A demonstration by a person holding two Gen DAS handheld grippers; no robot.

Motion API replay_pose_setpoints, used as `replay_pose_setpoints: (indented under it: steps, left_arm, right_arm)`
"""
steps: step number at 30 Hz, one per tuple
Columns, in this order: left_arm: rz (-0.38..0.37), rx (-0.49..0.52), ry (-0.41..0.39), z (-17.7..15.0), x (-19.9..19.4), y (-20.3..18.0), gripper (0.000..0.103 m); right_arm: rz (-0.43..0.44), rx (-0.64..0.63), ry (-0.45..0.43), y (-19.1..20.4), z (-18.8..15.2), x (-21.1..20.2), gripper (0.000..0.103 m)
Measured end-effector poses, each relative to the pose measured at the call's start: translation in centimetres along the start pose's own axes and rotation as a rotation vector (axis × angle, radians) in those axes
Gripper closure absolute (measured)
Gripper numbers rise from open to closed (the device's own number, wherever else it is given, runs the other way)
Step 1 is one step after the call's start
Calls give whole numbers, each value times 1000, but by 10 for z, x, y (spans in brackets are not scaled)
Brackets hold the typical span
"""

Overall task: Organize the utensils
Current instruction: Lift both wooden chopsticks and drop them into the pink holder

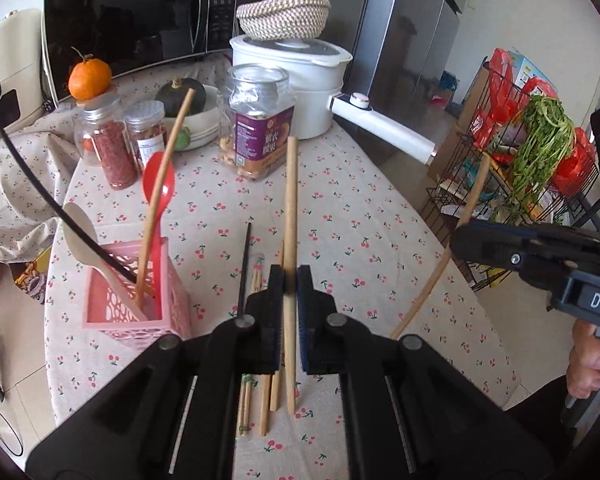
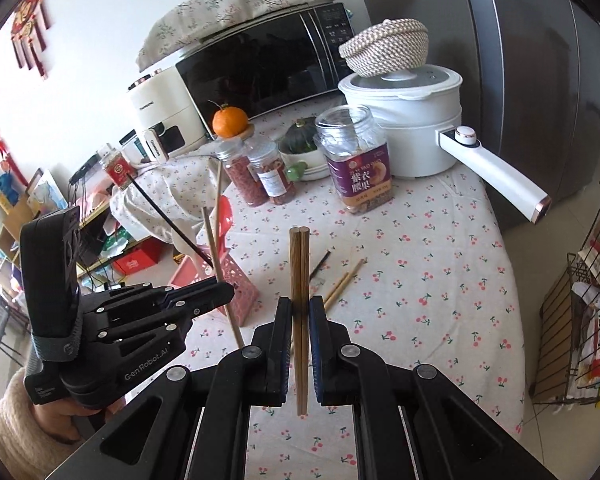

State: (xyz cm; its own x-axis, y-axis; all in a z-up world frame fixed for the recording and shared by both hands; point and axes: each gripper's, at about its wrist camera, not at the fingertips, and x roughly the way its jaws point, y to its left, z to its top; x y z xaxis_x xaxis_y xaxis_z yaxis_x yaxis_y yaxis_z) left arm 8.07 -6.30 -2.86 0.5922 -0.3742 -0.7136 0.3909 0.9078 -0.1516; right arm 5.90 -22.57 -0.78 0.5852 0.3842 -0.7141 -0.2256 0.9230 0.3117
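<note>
Your left tongs (image 1: 290, 280) were clamped on a single pale wooden chopstick (image 1: 290, 208), which ran up between the pads and stood clear of the tabletop (image 1: 380, 208). Your right tongs (image 2: 300, 312) were clamped on a darker pair of chopsticks (image 2: 299, 264), the two sticks pressed side by side, their squared ends pointing away from you and their lower ends hanging below the pads. Both loads were lifted off the cherry-print cloth.

Just under the left tongs, several loose chopsticks (image 1: 260, 396) lay on the tabletop, and a thin black stick (image 1: 244, 272) lay beside them. To their left stood the pink basket (image 1: 136, 320), upright on the cloth, with a red spoon (image 1: 159, 184), a pale spoon (image 1: 80, 228) and a long wooden chopstick (image 1: 168, 168) leaning out of it. From the right wrist view, your left tongs sat just beside that basket, with your hand (image 2: 56, 412) and a cream sleeve below the grip.

Further back stood two small jars of red contents (image 1: 112, 148), a larger clear jar with a purple label (image 1: 260, 128), and a white bowl holding a dark green squash (image 1: 184, 96). An orange (image 1: 90, 78) sat on the lid of one small jar. Behind these stood a white electric pot (image 1: 300, 72) with a long handle and a woven bowl (image 1: 284, 14) on its lid, a black microwave (image 1: 140, 24), and a steel fridge (image 1: 412, 40). Off the right edge of the tabletop, a wire rack (image 1: 520, 168) held greens and red bags.
</note>
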Motion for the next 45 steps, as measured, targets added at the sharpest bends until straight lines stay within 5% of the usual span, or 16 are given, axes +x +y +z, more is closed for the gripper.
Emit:
replay_pose_setpoints:
  steps: [9,20,29,36,45]
  left_arm:
    - [-1,-43,-237,13,-79,28,96]
    - [110,-114,-461,19,-143,75,96]
    - [173,-96,-412,15,-118,89,96]
    - [237,-26,-288,15,-78,87,96]
    - [223,-74,-179,14,-44,104,96]
  right_arm:
    - [39,-68,-138,42,20,-27,94]
    - [119,-68,-319,73,40,-42,94]
    - [168,-21,-391,81,47,-21,94]
    - [152,0,-363,83,44,17,94]
    - [117,-20,-303,84,42,53,94]
